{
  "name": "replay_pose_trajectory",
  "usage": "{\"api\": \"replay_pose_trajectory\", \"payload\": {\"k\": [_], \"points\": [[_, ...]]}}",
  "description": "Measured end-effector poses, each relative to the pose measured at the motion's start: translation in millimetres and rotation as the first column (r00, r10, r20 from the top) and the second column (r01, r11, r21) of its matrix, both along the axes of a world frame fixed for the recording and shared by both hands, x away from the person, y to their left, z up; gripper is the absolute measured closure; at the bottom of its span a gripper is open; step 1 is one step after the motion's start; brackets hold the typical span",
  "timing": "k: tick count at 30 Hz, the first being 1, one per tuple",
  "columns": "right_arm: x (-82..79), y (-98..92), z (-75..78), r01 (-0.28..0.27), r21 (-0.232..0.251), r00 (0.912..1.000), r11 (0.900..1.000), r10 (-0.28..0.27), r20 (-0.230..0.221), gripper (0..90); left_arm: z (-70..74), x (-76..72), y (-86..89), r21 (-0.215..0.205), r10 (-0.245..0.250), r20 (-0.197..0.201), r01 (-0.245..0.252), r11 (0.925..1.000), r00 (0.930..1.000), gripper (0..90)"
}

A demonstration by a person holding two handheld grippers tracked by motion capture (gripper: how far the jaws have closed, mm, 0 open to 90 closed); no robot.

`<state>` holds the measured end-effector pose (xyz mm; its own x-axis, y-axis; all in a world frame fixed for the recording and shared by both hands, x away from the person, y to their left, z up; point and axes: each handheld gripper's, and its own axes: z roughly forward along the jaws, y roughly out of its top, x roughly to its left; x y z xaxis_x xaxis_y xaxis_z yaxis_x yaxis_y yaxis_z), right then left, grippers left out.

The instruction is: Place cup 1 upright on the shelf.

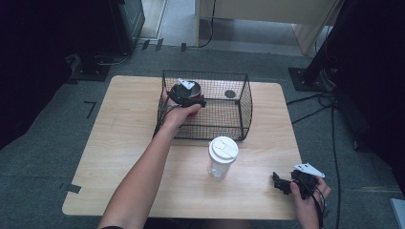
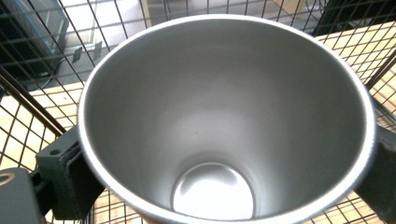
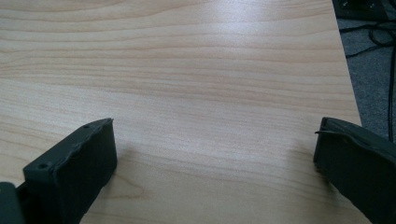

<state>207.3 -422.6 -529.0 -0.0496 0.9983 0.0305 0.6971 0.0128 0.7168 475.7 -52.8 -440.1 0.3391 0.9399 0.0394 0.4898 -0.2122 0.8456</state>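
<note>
From the high view, the cup (image 1: 190, 98) in the left gripper (image 1: 191, 95) is mostly hidden under the hand and the gripper's body; just a sliver of red shows below the jaws. Whether its base touches the floor of the wire basket (image 1: 243, 109) can't be told through the mesh. In the left gripper view the cup's near rim runs off the bottom edge, and its outer wall is out of sight. The right gripper (image 1: 282, 183) has both jaws cut off by the lower edge of its own view. The contents of the lidded clear cup (image 1: 222, 156), off to the right gripper's left, are too small to make out.
</note>
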Motion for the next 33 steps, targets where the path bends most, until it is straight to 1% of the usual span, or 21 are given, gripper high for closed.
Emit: {"api": "replay_pose_trajectory", "payload": {"k": [2, 3, 4, 6, 8, 9, 10, 12, 13, 15, 17, 20, 21, 22, 30, 31, 32, 33], "points": [[0.0, 0.0, 0.0, 0.0, 0.0, 1.0, 1.0, 0.0, 0.0, 0.0, 0.4, -1.6, -0.9, 0.013, 0.0, 0.014, 0.0, 0.9999, 0.9999, 2.2], [0.0, 0.0, 0.0, 0.0, 0.0, 1.0, 1.0, 0.0, 0.0, 0.0, 0.4, -2.4, -1.4, 0.016, 0.009, 0.023, -0.01, 0.9998, 0.9997, 2.3], [0.0, 0.0, 0.0, 0.0, 0.0, 1.0, 1.0, 0.0, 0.0, 0.0, 0.4, -2.4, -1.4, 0.016, 0.009, 0.023, -0.01, 0.9998, 0.9997, 3.5], [0.0, 0.0, 0.0, 0.0, 0.0, 1.0, 1.0, 0.0, 0.0, 0.0, 0.7, -3.0, -0.9, 0.013, 0.018, 0.029, -0.018, 0.9998, 0.9994, 5.9], [0.0, 0.0, 0.0, 0.0, 0.0, 1.0, 1.0, 0.0, 0.0, 0.0, 2.3, -4.3, -0.9, -0.005, 0.036, 0.042, -0.036, 0.9993, 0.9984, 6.8], [0.0, 0.0, 0.0, 0.0, 0.0, 1.0, 1.0, 0.0, 0.0, 0.0, 3.0, -5.0, -1.8, 0.002, 0.04, 0.05, -0.04, 0.9992, 0.9979, 6.8], [0.0, 0.0, 0.0, 0.0, 0.0, 1.0, 1.0, 0.0, 0.0, 0.0, 3.0, -5.0, -1.8, 0.002, 0.04, 0.05, -0.04, 0.9992, 0.9979, 6.8], [0.0, 0.0, 0.0, -0.001, 0.0, 1.0, 1.0, 0.001, 0.0, 0.0, 5.0, -6.3, -3.2, -0.001, 0.043, 0.058, -0.043, 0.9991, 0.9974, 6.8], [0.0, 0.0, 0.0, 0.0, 0.0, 1.0, 1.0, 0.0, 0.0, 0.0, 7.6, -8.0, -4.8, -0.01, 0.038, 0.067, -0.037, 0.9992, 0.997, 6.7], [0.0, 0.0, 0.0, 0.0, 0.0, 1.0, 1.0, 0.0, 0.0, 0.0, 8.1, -8.5, -5.0, 0.0, 0.044, 0.078, -0.044, 0.999, 0.996, 6.7], [0.0, 0.0, 0.0, 0.0, 0.0, 1.0, 1.0, 0.0, 0.0, 0.0, 8.9, -8.3, -3.5, 0.001, 0.053, 0.073, -0.053, 0.9986, 0.9959, 6.6], [0.0, 0.0, 0.0, 0.0, 0.0, 1.0, 1.0, 0.0, 0.0, 0.0, 10.4, -8.8, -2.6, -0.001, 0.058, 0.084, -0.058, 0.9983, 0.9948, 5.5], [0.0, 0.0, 0.0, 0.0, 0.0, 1.0, 1.0, 0.0, 0.0, 0.0, 12.6, -9.8, -2.2, 0.002, 0.063, 0.1, -0.063, 0.998, 0.993, 5.3], [0.0, 0.0, 0.0, 0.0, 0.0, 1.0, 1.0, 0.0, 0.0, 0.0, 14.2, -10.5, -2.0, 0.004, 0.066, 0.107, -0.067, 0.9977, 0.992, 5.3], [0.8, -0.7, -0.1, -0.001, 0.0, 1.0, 1.0, 0.001, 0.0, 0.0, 27.9, -13.5, 0.0, -0.032, 0.083, 0.157, -0.079, 0.9964, 0.9841, 5.4], [0.8, -0.7, 0.0, 0.0, 0.0, 1.0, 1.0, 0.0, -0.001, 0.0, 30.4, -14.1, 0.1, -0.044, 0.083, 0.166, -0.077, 0.996, 0.9827, 5.4], [0.8, -0.7, 0.0, -0.001, 0.0, 1.0, 1.0, 0.001, -0.001, 0.0, 30.4, -14.1, 0.1, -0.044, 0.083, 0.166, -0.077, 0.996, 0.9827, 5.4], [0.8, -0.7, 0.0, -0.001, 0.0, 1.0, 1.0, 0.001, -0.001, 0.0, 33.6, -14.8, -0.1, -0.059, 0.079, 0.169, -0.07, 0.9958, 0.9825, 5.4]]}}
